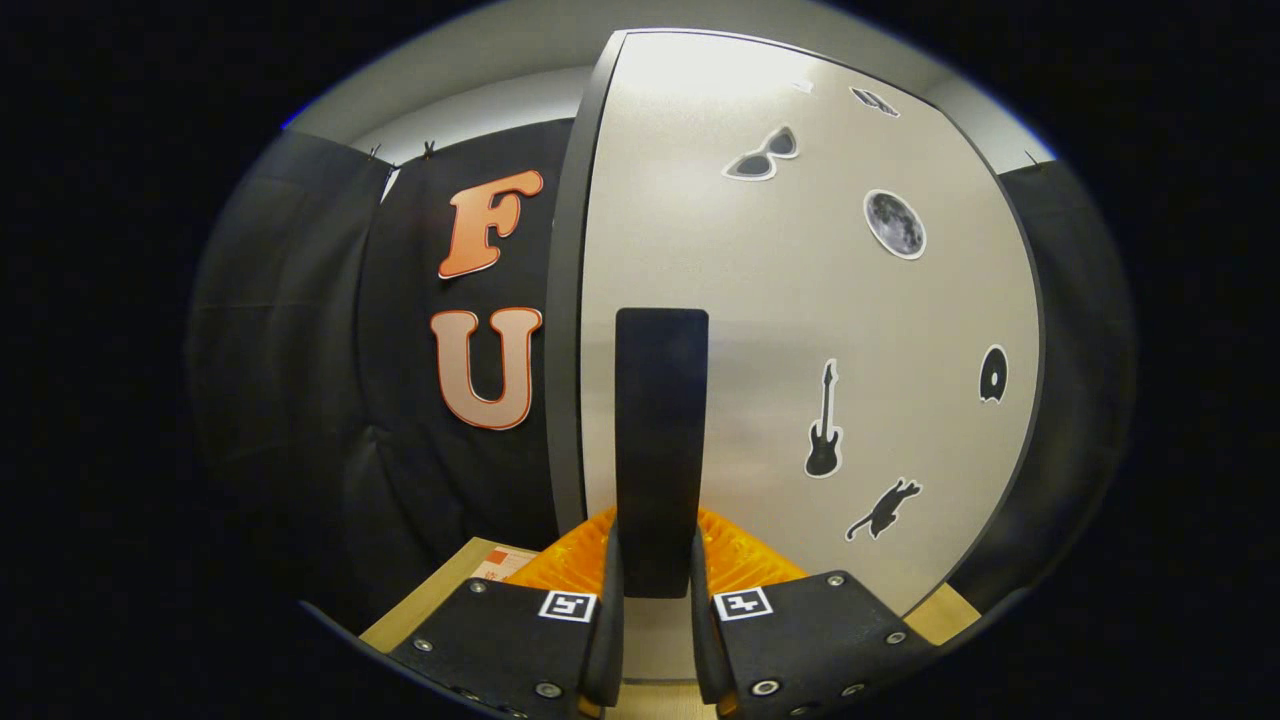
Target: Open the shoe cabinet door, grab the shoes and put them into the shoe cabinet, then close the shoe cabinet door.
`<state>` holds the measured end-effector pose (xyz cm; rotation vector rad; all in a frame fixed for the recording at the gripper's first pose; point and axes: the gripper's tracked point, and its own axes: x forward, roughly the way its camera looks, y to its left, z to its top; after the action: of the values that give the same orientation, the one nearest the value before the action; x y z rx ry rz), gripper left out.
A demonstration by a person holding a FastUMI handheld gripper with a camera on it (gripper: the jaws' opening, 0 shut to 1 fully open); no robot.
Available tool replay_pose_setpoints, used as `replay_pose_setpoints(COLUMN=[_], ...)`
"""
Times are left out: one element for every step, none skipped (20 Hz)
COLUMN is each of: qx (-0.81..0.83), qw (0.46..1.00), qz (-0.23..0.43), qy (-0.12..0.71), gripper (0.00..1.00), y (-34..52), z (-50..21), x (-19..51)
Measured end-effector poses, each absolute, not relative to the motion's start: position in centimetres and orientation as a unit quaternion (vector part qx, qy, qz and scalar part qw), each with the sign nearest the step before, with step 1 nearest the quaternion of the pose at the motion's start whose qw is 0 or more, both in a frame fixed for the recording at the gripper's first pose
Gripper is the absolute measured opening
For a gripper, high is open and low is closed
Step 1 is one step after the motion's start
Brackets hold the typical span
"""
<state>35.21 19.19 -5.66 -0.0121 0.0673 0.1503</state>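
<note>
Here the tongs [655, 590] clamp the door's upright handle [660, 440], stickers [823, 420] dotting the shoe cabinet door [760, 300].

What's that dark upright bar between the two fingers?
In the gripper view, the cabinet door's handle stands between the gripper fingers, which close on it.

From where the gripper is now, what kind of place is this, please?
Probably a recording booth with a household corner. Black cloth walls hang behind a pale cabinet door decorated with stickers. The gripper has its fingers closed on the door's dark upright handle.
</note>
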Motion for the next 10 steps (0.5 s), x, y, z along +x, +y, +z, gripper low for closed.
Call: replay_pose_setpoints(qx=[-0.007, -0.007, -0.007, -0.007, -0.006, -0.005, -0.004, -0.004, -0.002, -0.001], qw=[0.997, 0.997, 0.997, 0.997, 0.997, 0.997, 0.997, 0.997, 0.998, 0.998], qz=[0.074, 0.072, 0.071, 0.068, 0.067, 0.067, 0.067, 0.066, 0.066, 0.065], qy=[0.032, 0.032, 0.033, 0.032, 0.031, 0.03, 0.028, 0.027, 0.025, 0.025], gripper=[0.29, 0.28, 0.28, 0.28, 0.28, 0.28, 0.28, 0.28, 0.28, 0.28], y=[19.1, 19.1, 19.1, 19.0, 18.9, 18.8, 18.7, 18.5, 18.2, 18.0], z=[-5.7, -5.6, -5.7, -5.7, -5.6, -5.6, -5.6, -5.6, -5.6, -5.7], x=[35.0, 34.8, 34.6, 34.3, 34.0, 33.6, 33.1, 32.6, 32.1, 31.6])
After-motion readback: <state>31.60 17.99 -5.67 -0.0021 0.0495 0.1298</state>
